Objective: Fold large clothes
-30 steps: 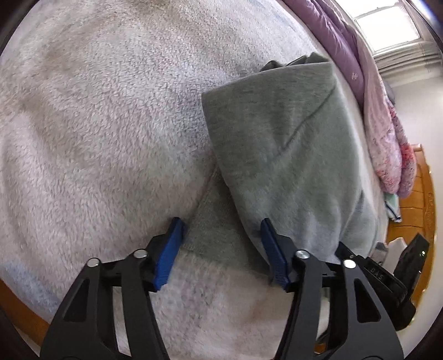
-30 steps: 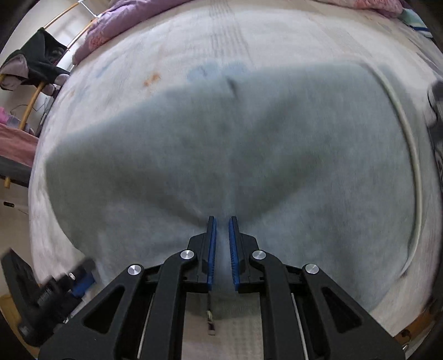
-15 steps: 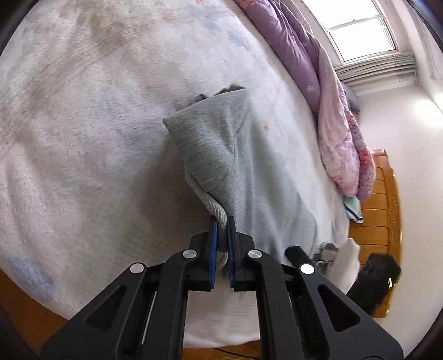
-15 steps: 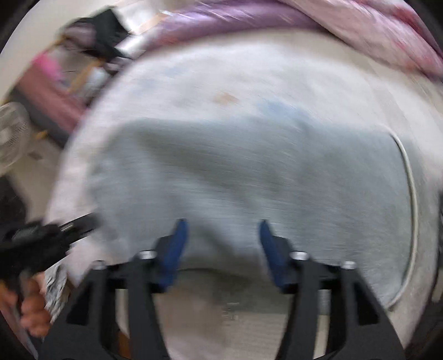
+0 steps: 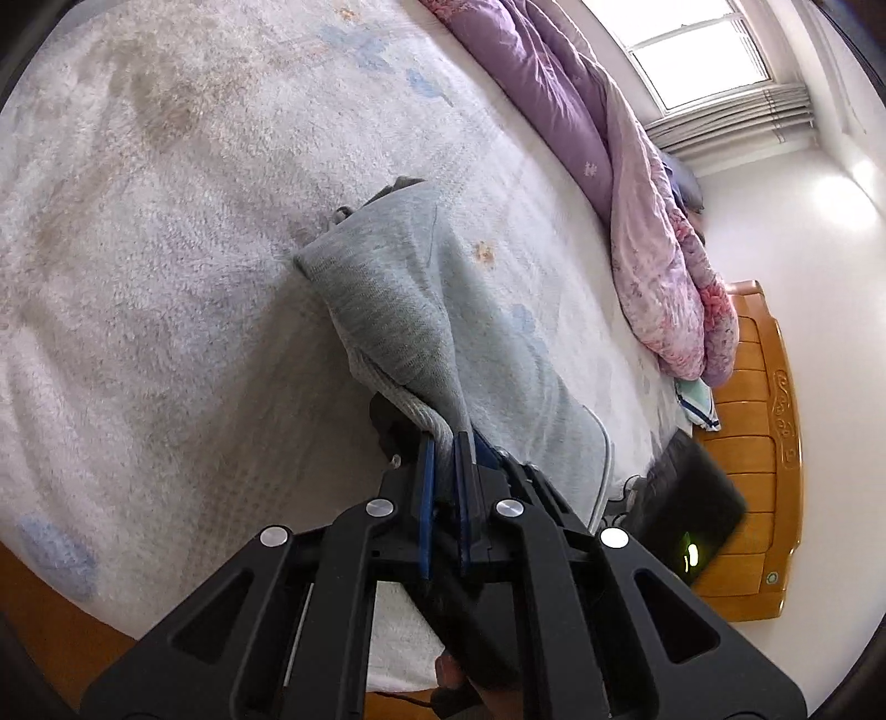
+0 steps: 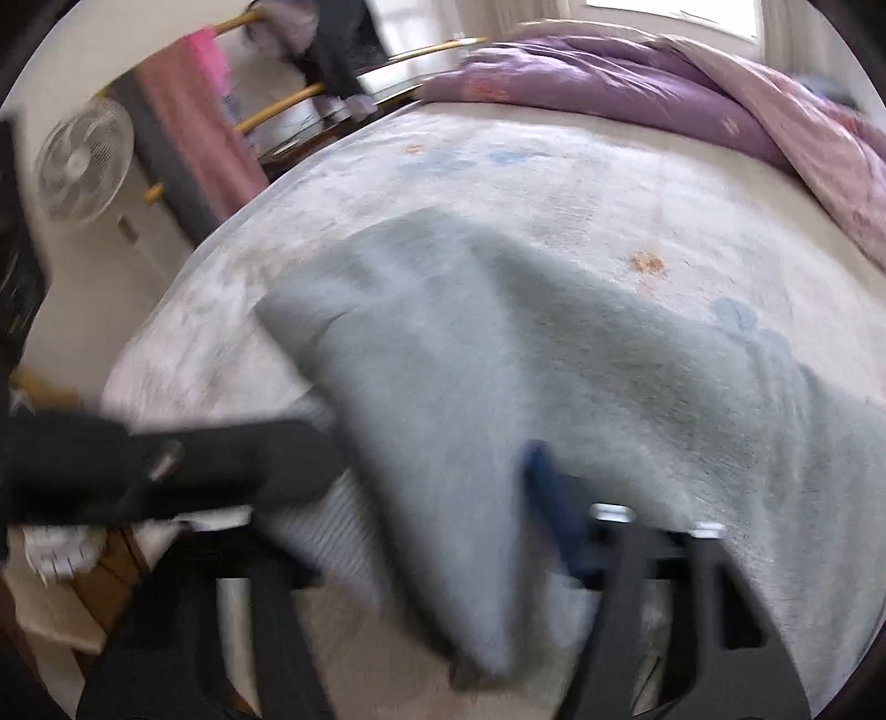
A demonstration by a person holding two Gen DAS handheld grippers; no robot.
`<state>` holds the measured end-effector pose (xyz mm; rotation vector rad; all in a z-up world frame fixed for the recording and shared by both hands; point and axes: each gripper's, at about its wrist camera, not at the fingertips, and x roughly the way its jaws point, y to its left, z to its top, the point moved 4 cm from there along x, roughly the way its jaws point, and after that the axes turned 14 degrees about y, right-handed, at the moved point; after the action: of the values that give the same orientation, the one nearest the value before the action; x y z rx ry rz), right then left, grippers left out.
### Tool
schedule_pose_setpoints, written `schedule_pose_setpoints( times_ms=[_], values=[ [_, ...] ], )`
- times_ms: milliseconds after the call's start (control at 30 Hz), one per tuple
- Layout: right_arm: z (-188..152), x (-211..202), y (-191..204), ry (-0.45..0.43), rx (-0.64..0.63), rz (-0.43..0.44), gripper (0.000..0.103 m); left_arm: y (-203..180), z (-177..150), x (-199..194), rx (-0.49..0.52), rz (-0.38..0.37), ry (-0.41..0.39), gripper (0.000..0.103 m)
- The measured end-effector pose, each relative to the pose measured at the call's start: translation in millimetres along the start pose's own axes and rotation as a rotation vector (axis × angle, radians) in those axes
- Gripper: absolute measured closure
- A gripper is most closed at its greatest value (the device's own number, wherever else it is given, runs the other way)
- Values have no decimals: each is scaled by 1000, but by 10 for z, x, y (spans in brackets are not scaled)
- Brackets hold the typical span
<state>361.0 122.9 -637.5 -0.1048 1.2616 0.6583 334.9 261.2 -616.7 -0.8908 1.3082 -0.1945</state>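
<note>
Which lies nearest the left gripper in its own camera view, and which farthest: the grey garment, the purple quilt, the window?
1. Grey garment: pinched in the left gripper.
2. Purple quilt: along the bed's far edge, upper right.
3. Window: beyond the quilt, top right.

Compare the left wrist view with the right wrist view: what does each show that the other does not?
Left wrist only: the left hand-held gripper shut on the ribbed hem of the grey sweatshirt, lifting it, and a wooden headboard. Right wrist only: a standing fan, a pink cloth on a rack, and the blurred right hand-held gripper, whose jaws have just been closing with the cloth between them. Both: the sweatshirt, the white fleece bed cover and the purple quilt.
</note>
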Motion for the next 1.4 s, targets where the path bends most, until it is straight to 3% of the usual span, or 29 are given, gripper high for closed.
schedule_pose_setpoints(
  times_ms=[33, 67, 100, 133, 167, 267, 400, 500, 567, 633, 700, 800, 867, 967, 1067, 1233, 1267, 1300, 1400],
  values=[
    [10, 16, -29, 11, 33, -6, 90, -38, -2, -28, 9, -8, -5, 96],
    [12, 52, -72, 28, 71, 1, 91, -68, -6, -65, 16, -17, -14, 94],
    [1, 37, -154, 22, 140, 61, 92, -147, -19, -125, 31, -38, -30, 79],
    [-6, -4, -222, 17, 190, 97, 92, -201, -27, -165, 39, -51, -41, 57],
    [-15, -67, -316, 6, 258, 153, 93, -292, -54, -260, 56, -72, -76, 49],
    [-36, -329, -581, -60, 423, 306, 93, -547, -127, -457, 119, -131, -130, 46],
    [-226, -753, -1052, -202, 638, 531, 93, -772, -162, -467, 157, -86, -193, 35],
    [-560, -1082, -1548, -365, 836, 694, 93, -777, -138, -151, 139, -2, -136, 33],
    [-815, -1245, -1832, -458, 945, 750, 93, -771, -136, 135, 135, 39, -76, 30],
    [-1115, -1390, -2103, -531, 1042, 745, 93, -775, -183, 396, 140, 51, -37, 26],
    [-1403, -1419, -2353, -549, 1140, 675, 93, -825, -213, 738, 142, 44, 25, 21],
    [-1795, -1213, -2715, -380, 1248, 453, 93, -885, -311, 1197, 146, 26, 107, 19],
    [-1889, -1026, -2828, -295, 1260, 416, 92, -927, -373, 1467, 148, 47, 142, 17],
    [-1942, -925, -2946, -262, 1258, 477, 83, -990, -440, 1718, 188, 80, 184, 15],
    [-1939, -1127, -2967, -236, 1185, 420, 75, -986, -486, 1977, 221, 137, 215, 13],
    [-2030, -1422, -3056, -211, 1154, 322, 40, -910, -433, 2103, 200, 138, 215, 6],
    [-2038, -1454, -3064, -187, 1141, 277, 27, -908, -438, 2109, 200, 143, 215, 6],
    [-2068, -1484, -3082, -164, 1125, 221, 26, -900, -436, 2123, 201, 148, 216, 6],
    [-2196, -1365, -3068, -131, 1124, 230, 25, -911, -440, 2124, 201, 148, 221, 6]
  ],
)
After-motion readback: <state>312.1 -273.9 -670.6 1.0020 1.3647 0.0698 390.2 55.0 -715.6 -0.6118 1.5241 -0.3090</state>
